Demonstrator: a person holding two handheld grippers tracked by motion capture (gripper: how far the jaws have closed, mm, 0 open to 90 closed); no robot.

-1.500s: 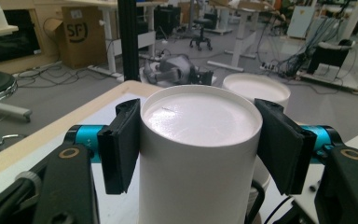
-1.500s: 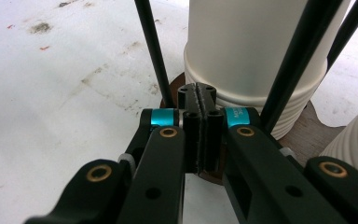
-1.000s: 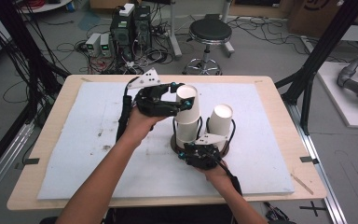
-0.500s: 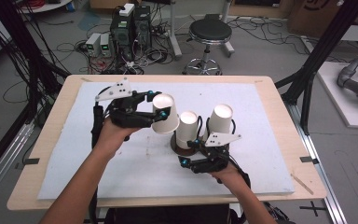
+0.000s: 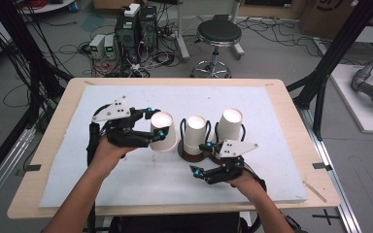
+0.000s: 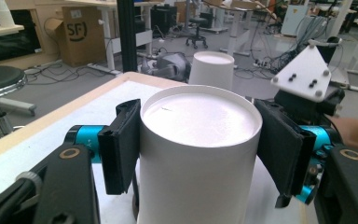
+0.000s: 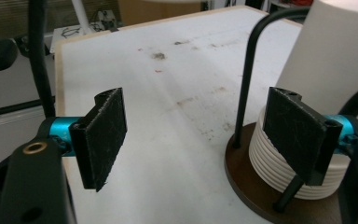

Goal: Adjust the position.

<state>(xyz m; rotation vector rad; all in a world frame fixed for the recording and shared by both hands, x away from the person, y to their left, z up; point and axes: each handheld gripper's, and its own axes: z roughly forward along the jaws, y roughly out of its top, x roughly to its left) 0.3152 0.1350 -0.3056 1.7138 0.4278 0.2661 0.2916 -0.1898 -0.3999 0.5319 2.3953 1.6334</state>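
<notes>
our left gripper (image 5: 159,124) is clamped on an upside-down white paper cup (image 5: 163,132), one pad on each side of its wall, and in the left gripper view the same cup (image 6: 199,154) stands between the two black jaws with its flat bottom facing up. we hold that cup just to the left of the dark round holder (image 5: 190,154), low over the white mat (image 5: 281,165) that covers the wooden table (image 5: 302,121). our right gripper (image 5: 197,171) has just been opening its jaws, which now stand wide with nothing between them, near the front of the holder. from the right gripper view we see the stack of cups (image 7: 303,168) sitting on the holder's base (image 7: 251,191) beside a thin black upright (image 7: 248,65). another inverted cup (image 5: 229,124) sits at the right of the holder.
</notes>
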